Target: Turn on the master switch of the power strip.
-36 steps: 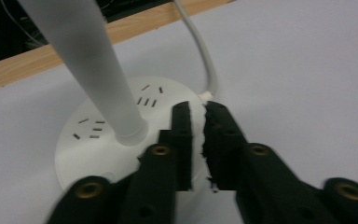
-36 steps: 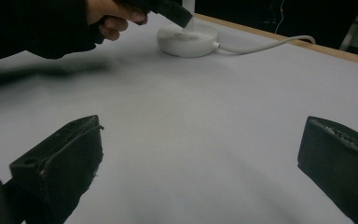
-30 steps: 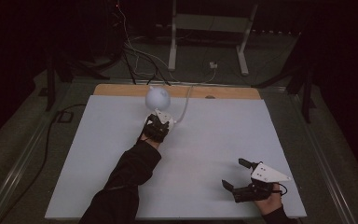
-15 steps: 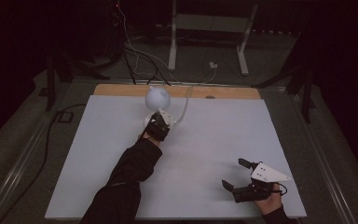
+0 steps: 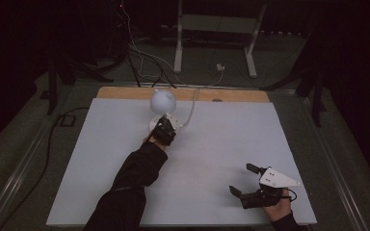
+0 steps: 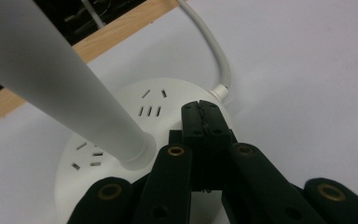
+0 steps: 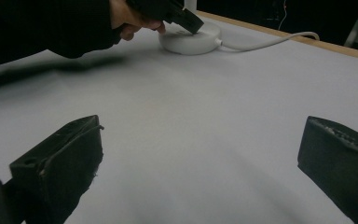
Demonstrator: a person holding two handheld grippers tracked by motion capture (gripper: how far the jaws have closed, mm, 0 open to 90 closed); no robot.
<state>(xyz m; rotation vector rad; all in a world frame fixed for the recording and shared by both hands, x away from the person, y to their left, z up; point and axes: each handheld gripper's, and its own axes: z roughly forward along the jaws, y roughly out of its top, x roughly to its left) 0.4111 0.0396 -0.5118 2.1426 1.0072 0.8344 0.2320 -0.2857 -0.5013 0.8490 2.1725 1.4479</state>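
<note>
A white desk lamp stands at the far middle of the table, with a round head (image 5: 163,99), a tapering neck (image 6: 60,79) and a round base (image 6: 154,98) that carries slotted sockets. My left gripper (image 6: 204,116) is shut, with nothing between its jaws, and its tips rest on top of the base beside the neck. From the high view the left gripper (image 5: 166,129) covers part of the base. My right gripper (image 5: 242,179) hovers open near the front right of the table, its jaws wide apart (image 7: 200,149) and holding nothing.
A white cable (image 6: 209,46) runs from the lamp base (image 7: 191,39) back over the wooden table edge (image 5: 241,95). A white sheet (image 5: 101,159) covers the tabletop. Behind the table are floor cables and a metal stand (image 5: 212,29).
My left gripper has crept slightly forward onto the lamp base. The right gripper has stayed put.
</note>
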